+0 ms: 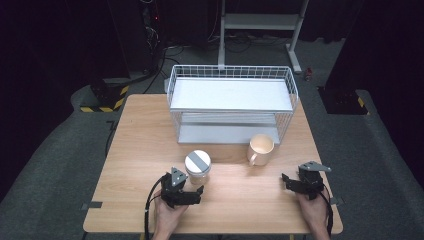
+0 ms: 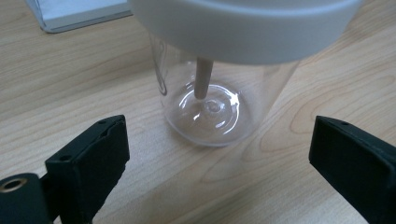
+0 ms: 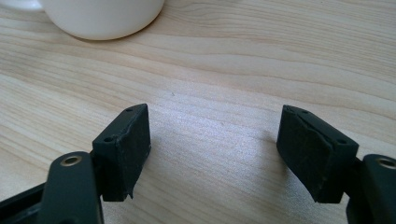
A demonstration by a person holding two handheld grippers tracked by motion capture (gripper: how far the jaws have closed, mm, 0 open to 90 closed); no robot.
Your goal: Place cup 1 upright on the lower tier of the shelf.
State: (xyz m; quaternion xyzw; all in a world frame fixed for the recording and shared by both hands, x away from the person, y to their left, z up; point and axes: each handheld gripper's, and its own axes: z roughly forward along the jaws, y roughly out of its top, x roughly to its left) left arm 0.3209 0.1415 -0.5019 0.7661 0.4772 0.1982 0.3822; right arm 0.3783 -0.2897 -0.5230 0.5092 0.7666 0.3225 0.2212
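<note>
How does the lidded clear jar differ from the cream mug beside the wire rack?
The clear jar is see-through and capped with a white lid; the cream mug is opaque and open-topped. The mug has a side handle; the jar shows none. The jar stands just ahead of the left gripper, the mug farther back. Both stand upright.

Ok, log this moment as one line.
left gripper: open, jaws either side of clear lidded cup, apart | right gripper: open, nothing between | mug: untouched

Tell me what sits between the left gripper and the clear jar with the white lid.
Nothing: in the left gripper view, only bare wooden table lies between the open left gripper and the jar. The jaws are apart from it.
</note>
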